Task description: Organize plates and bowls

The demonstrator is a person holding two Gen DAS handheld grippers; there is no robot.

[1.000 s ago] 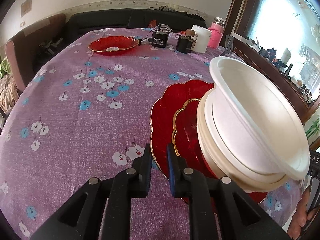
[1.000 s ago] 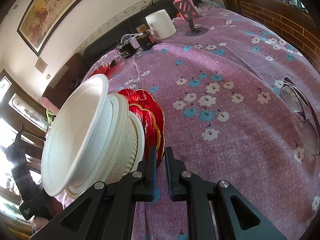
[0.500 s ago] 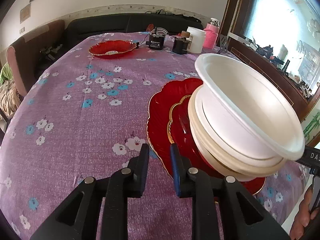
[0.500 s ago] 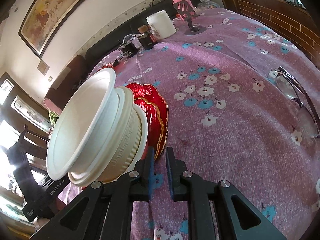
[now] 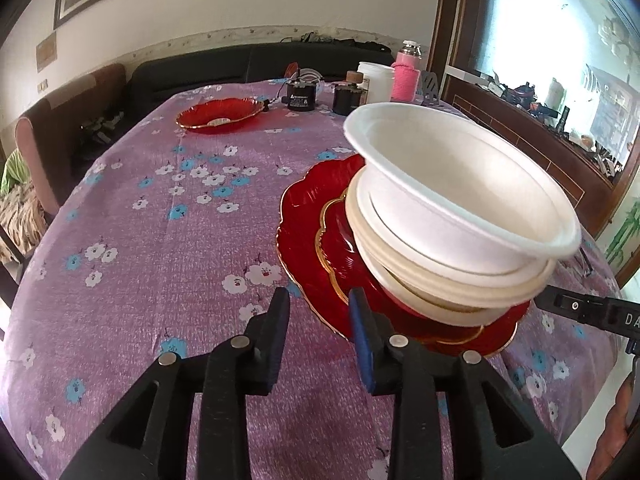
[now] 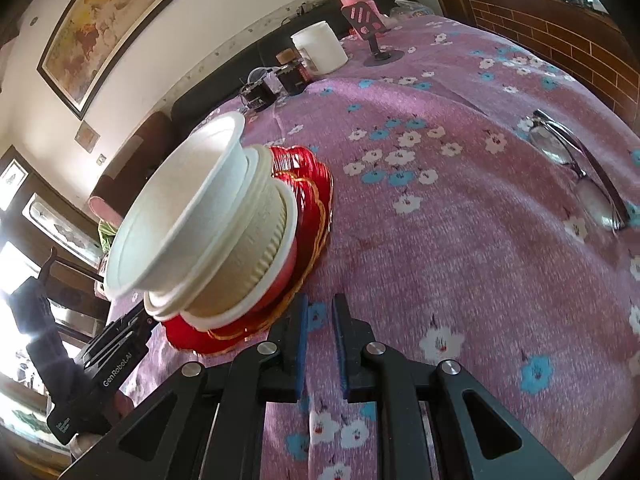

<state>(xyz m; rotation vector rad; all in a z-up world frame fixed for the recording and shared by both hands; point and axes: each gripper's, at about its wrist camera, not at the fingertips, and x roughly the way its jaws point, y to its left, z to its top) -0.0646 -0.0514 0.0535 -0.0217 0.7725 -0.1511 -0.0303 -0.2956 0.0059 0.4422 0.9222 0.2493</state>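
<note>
While my left gripper (image 5: 316, 304) is hanging with its fingers spread and nothing between them, the stack of white bowls (image 5: 452, 216) is leaning on the two red plates (image 5: 312, 236) at about 2 o'clock from its tips. My right gripper (image 6: 319, 312) is sitting with only a narrow gap, gripping nothing, the same stack at its 10 o'clock. Another red plate (image 5: 220, 114) is lying way off at 11 o'clock on the purple floral tablecloth (image 5: 160, 240), and some glasses (image 6: 580, 176) are resting at the right gripper's 2 o'clock.
</note>
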